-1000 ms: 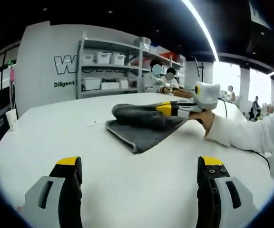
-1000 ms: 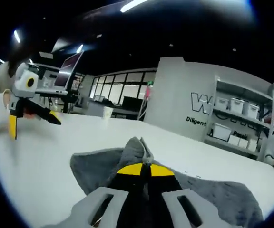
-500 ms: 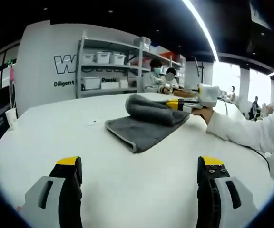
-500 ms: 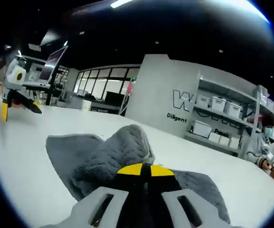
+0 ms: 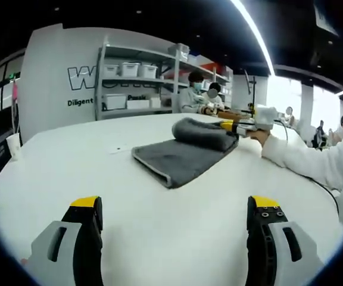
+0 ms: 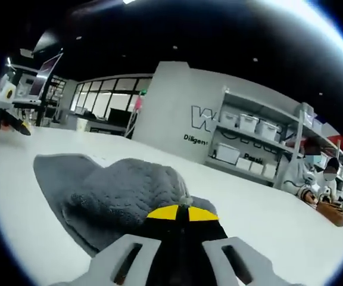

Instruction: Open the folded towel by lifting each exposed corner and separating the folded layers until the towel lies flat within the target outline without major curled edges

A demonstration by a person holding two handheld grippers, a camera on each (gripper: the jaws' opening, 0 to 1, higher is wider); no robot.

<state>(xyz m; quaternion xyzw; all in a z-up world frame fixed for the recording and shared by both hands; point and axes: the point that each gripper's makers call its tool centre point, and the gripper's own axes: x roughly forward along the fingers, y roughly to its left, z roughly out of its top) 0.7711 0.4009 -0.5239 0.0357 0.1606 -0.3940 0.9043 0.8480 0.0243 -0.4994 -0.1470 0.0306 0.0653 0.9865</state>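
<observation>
The soft, limp grey towel [image 6: 106, 199] is pinched at a rolled-over layer by the right claw [image 6: 181, 213], while the left claw [image 5: 174, 229] is held wide, well short of it above the worktop [image 5: 159, 232]; a corner hem is judged the best hold.

Looking like a lab or workshop hall. A metal shelving rack [image 5: 139, 80] is standing against a grey partition wall [image 5: 58, 77] carrying large lettering, with white storage bins [image 5: 130, 70] sitting on its shelves. Right of the rack, two people [image 5: 198, 95] are sitting at a workbench. In front of the rack a big white table [image 5: 159, 208] is spreading out. Long strip lights [image 5: 252, 33] are running across a dark ceiling above the rack. In the right gripper view, glazed office partitions [image 6: 103, 104] are showing left of the rack, and a monitor [image 6: 43, 68] further left.
</observation>
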